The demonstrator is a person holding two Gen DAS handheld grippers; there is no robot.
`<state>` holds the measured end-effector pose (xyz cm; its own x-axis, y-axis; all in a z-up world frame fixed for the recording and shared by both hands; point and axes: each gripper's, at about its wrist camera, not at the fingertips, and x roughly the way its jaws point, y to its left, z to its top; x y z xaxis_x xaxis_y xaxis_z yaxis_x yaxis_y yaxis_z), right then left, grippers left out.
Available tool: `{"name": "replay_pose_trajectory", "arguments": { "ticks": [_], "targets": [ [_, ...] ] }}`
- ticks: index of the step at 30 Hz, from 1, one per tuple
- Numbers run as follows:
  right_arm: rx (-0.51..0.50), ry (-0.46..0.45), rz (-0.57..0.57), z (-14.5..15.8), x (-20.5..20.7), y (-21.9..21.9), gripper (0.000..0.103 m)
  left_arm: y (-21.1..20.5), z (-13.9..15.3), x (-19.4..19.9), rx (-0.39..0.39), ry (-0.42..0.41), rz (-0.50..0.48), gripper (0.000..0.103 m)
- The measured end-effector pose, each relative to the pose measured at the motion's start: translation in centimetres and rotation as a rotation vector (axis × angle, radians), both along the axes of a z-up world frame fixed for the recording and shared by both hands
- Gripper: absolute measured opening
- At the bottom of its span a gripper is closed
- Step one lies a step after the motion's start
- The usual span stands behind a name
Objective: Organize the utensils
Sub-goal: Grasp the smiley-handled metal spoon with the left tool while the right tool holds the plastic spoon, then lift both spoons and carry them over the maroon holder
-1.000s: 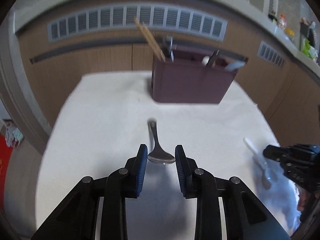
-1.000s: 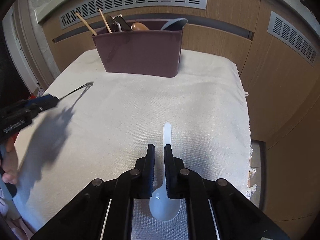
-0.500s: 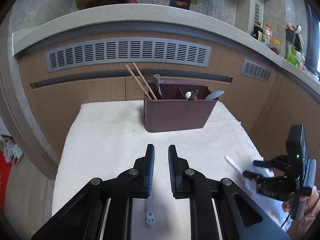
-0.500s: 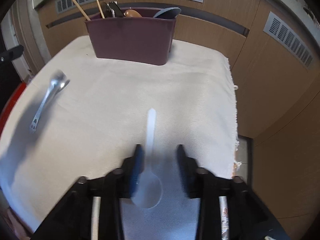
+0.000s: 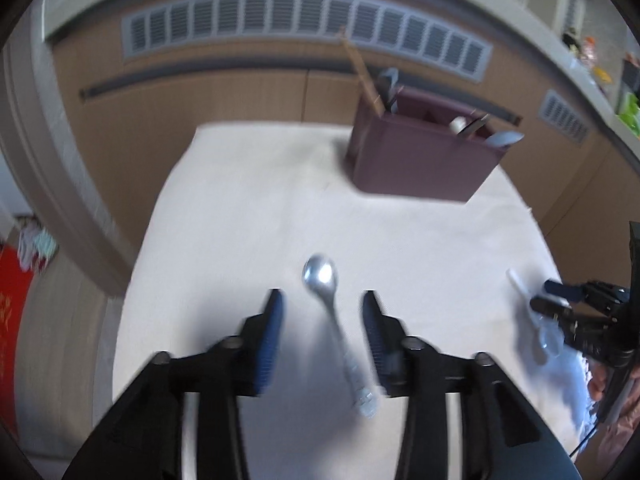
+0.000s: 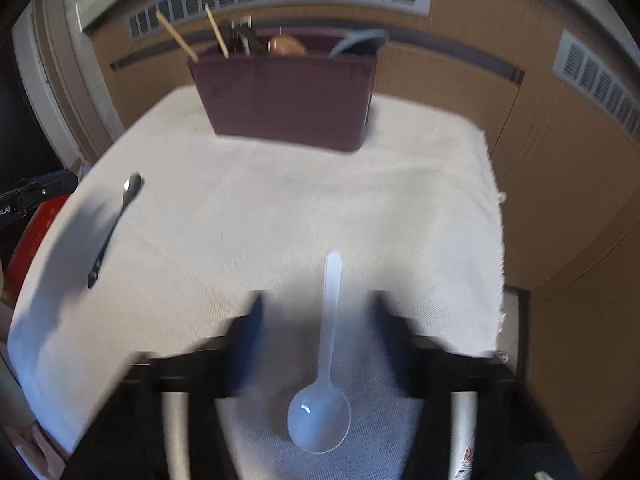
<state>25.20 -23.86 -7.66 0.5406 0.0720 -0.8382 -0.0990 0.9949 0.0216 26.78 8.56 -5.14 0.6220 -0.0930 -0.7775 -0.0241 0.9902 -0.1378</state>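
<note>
The left gripper [image 5: 322,320] hung over the near part of the cloth-covered counter [image 5: 240,208] with its jaws spread wide apart, gripping nothing. Between them lay a metal spoon [image 5: 338,332], flat on the cloth, bowl pointing away toward the far side and handle end near the gripper's body.

The right gripper [image 6: 318,320] also had its jaws wide apart and gripping nothing, though motion blur smeared both fingers. A white plastic spoon [image 6: 326,360] lay between them on the cloth, bowl toward the camera and handle pointing away.

At the far edge of the counter stood a dark red utensil box [image 6: 288,100], holding chopsticks [image 6: 178,42] at its left end and other utensils that were too blurred to name. A broad bare stretch of cloth lay between both spoons and the box. The white spoon sat near the counter's right edge [image 6: 496,240], where the cloth's fringe hung over; the metal spoon lay near the left edge. Wooden cabinet fronts [image 5: 200,96] with vent grilles rose close behind the box.
</note>
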Motion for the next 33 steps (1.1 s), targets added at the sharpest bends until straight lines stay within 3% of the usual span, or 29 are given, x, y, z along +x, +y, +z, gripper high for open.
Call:
{"name": "replay_pose_trajectory", "arguments": {
  "ticks": [3, 6, 11, 15, 18, 21, 23, 27, 33],
  "targets": [
    [0.031, 0.038, -0.018, -1.0, 0.6, -0.3, 0.017, 0.3, -1.1, 0.2, -0.003, 0.049, 0.011, 0.049],
    [-0.035, 0.051, -0.029, -1.4, 0.8, 0.1, 0.007, 0.1, -1.9, 0.7, -0.013, 0.098, -0.006, 0.053],
    [-0.032, -0.003, -0.04, 0.3, -0.1, 0.3, 0.007, -0.6, -2.8, 2.7, -0.074, 0.176, -0.037, 0.053],
    [-0.025, -0.067, -0.025, 2.3, -1.1, 1.0, 0.007, -1.5, -3.6, 5.8, 0.021, 0.221, -0.005, 0.053],
    [-0.033, -0.091, -0.023, 3.0, -1.5, 1.3, 0.007, -1.8, -4.6, 7.5, 0.041, 0.241, 0.033, 0.051],
    [-0.035, -0.108, -0.029, 3.2, -1.9, 1.4, 0.007, -2.8, -4.7, 7.3, 0.115, 0.179, 0.036, 0.029],
    [-0.027, -0.118, -0.032, 3.2, -2.0, 1.4, 0.007, -3.1, -4.5, 6.6, 0.093, 0.162, 0.015, 0.029],
    [-0.027, -0.144, -0.022, 3.9, -2.5, 1.7, 0.007, -4.1, -2.5, 4.3, 0.127, 0.075, -0.025, 0.029],
    [-0.01, -0.164, -0.013, 4.4, -2.7, 2.2, 0.006, -4.2, 0.9, 1.4, 0.077, -0.062, -0.067, 0.029]
  ]
}}
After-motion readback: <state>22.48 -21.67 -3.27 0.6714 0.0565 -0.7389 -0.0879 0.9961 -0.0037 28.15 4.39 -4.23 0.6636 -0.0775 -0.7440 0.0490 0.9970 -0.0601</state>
